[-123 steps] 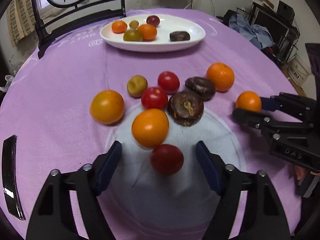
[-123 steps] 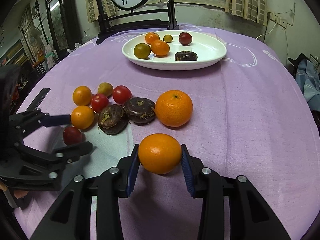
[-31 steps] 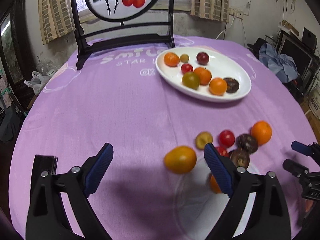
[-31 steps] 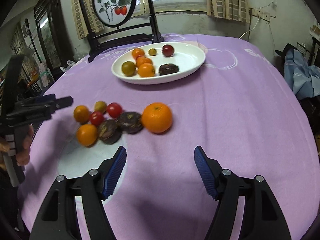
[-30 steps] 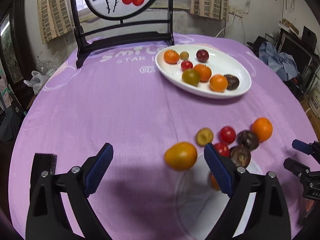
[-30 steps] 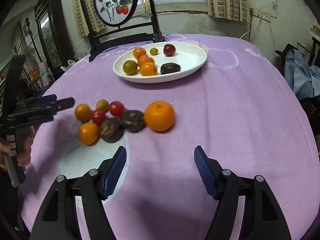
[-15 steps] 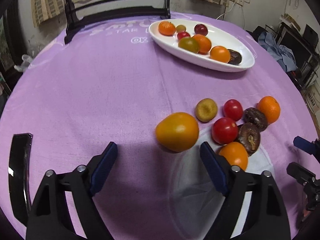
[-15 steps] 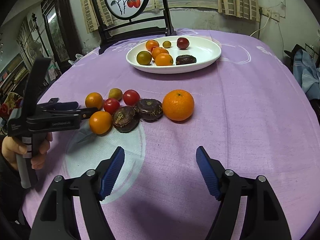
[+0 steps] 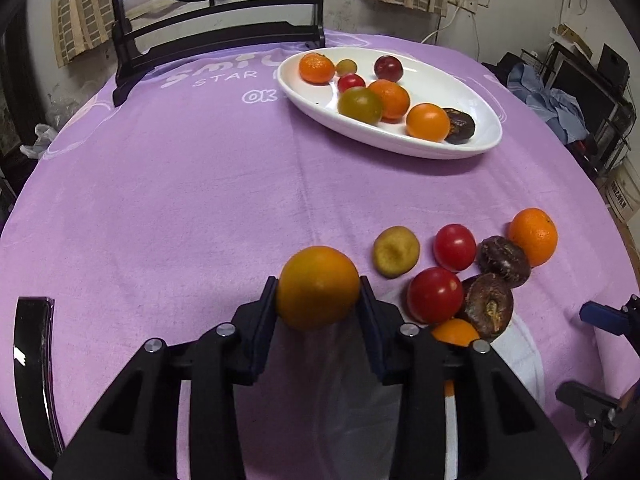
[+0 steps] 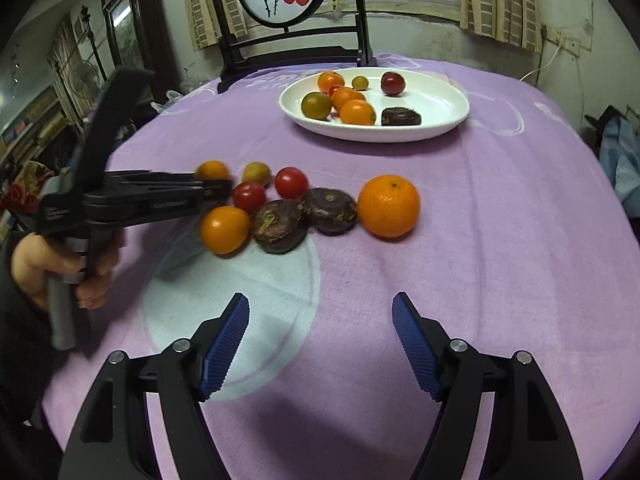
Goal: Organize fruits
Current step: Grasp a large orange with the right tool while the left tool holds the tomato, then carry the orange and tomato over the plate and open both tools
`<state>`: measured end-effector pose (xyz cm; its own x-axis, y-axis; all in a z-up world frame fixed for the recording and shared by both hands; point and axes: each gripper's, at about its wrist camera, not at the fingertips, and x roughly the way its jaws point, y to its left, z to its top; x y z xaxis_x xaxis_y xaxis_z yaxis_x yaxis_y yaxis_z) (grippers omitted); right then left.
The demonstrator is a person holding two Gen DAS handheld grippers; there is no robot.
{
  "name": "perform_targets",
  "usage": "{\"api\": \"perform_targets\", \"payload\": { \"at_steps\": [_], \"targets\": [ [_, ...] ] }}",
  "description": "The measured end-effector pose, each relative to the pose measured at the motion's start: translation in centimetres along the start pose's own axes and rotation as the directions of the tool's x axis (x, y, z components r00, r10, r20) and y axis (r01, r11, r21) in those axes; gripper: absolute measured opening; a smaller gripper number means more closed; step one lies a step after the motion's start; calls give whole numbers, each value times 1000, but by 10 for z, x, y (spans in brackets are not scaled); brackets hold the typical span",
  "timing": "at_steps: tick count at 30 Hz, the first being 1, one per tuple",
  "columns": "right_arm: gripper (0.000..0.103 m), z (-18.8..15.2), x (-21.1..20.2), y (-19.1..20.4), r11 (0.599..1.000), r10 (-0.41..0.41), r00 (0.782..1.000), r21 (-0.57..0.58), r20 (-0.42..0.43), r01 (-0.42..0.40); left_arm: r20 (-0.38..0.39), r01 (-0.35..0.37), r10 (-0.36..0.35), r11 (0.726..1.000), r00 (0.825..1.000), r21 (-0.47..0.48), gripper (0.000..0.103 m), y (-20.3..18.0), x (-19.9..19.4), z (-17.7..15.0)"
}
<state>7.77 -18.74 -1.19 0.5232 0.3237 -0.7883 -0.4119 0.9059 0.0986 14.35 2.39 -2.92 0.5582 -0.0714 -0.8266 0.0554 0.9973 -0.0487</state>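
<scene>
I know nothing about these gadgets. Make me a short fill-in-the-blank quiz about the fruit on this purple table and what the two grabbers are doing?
1. The left gripper has its jaws closing around a fruit whose colour is ____.
2. The right gripper has ____ between its jaws.
3. The sorted fruit sits in a white ____ at the far side of the table.
4. The cloth covering the table is coloured ____.

Missing words: orange; nothing; dish; purple

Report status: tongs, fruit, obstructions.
Left tongs closing on yellow-orange fruit. Right tongs open, empty. Loose fruit cluster right beside it; white plate beyond.
</scene>
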Motion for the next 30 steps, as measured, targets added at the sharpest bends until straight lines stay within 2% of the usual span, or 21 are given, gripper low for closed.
{"api": "perform_targets", "payload": {
  "at_steps": [6, 10, 12, 17, 23, 30],
  "targets": [
    [75, 9, 19, -19, 992, -124, 991, 25, -43, 125, 16, 2, -2, 1000, 1000, -25, 38, 14, -10, -8],
    [72, 15, 35, -23, 986, -164, 984, -4, -66, 164, 17, 18, -17, 999, 1000, -27, 38, 15, -11, -9],
    [66, 20, 42, -26, 989, -145, 987, -4, -62, 145, 19, 22, -22, 1000, 1000, -21, 38, 14, -11, -10],
    [64, 38, 55, -30, 991, -137, 989, 3, -51, 137, 13, 31, -31, 999, 999, -6, 38, 10, -10, -13],
    [47, 56, 69, -29, 992, -128, 991, -13, -47, 128, 10, 41, -41, 999, 999, -5, 38, 9, -9, -13],
    [45, 53, 54, -32, 994, -110, 994, 23, -21, 111, 26, 35, -35, 999, 999, 0, 38, 7, -16, -11]
  ]
}}
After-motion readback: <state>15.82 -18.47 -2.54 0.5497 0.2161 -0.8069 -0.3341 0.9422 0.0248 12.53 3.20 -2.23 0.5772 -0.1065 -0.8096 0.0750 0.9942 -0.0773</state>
